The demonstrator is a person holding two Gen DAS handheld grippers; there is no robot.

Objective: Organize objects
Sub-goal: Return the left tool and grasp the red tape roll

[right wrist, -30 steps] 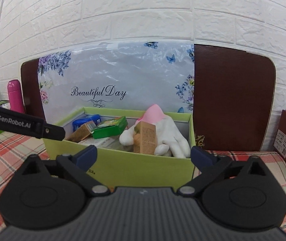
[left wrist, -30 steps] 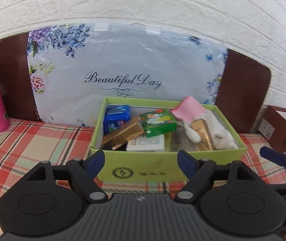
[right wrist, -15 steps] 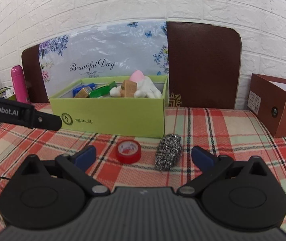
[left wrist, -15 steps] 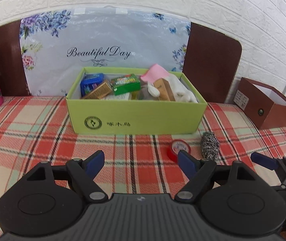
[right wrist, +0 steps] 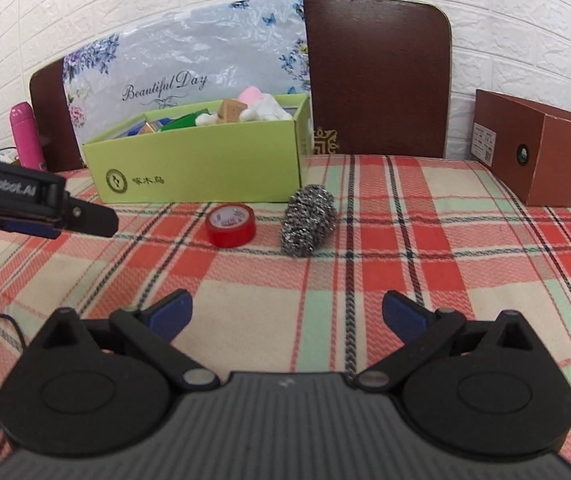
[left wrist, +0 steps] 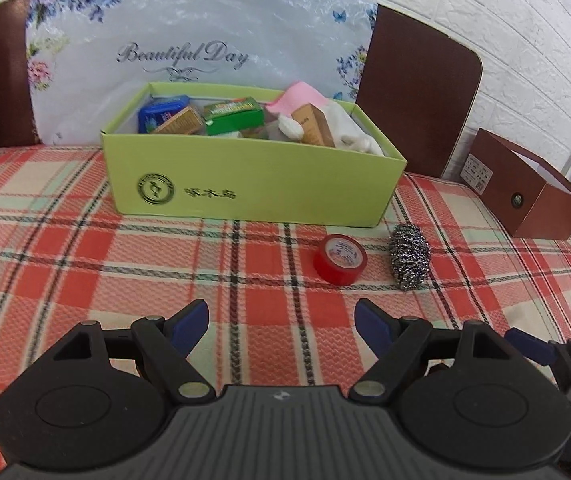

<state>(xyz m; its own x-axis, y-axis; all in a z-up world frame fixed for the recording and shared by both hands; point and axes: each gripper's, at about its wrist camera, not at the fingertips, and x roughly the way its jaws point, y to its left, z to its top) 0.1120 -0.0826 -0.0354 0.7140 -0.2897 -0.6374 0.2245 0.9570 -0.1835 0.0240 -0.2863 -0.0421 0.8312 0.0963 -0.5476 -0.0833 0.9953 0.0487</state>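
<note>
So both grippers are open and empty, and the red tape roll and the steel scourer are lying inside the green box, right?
Not quite. The red tape roll and the steel scourer lie on the plaid cloth in front of the green box, not inside it; both wrist views show this. The left gripper and right gripper are open and empty.

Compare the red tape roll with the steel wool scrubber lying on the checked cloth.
The red tape roll is smooth, glossy and ring-shaped with a white printed core; the steel wool scrubber is a rough, silvery tangle of wire. The tape roll sits low and tipped up a little; the scrubber is a taller, oblong lump. Both lie loose, apart from each other, on the cloth in front of the green box, outside it.
</note>
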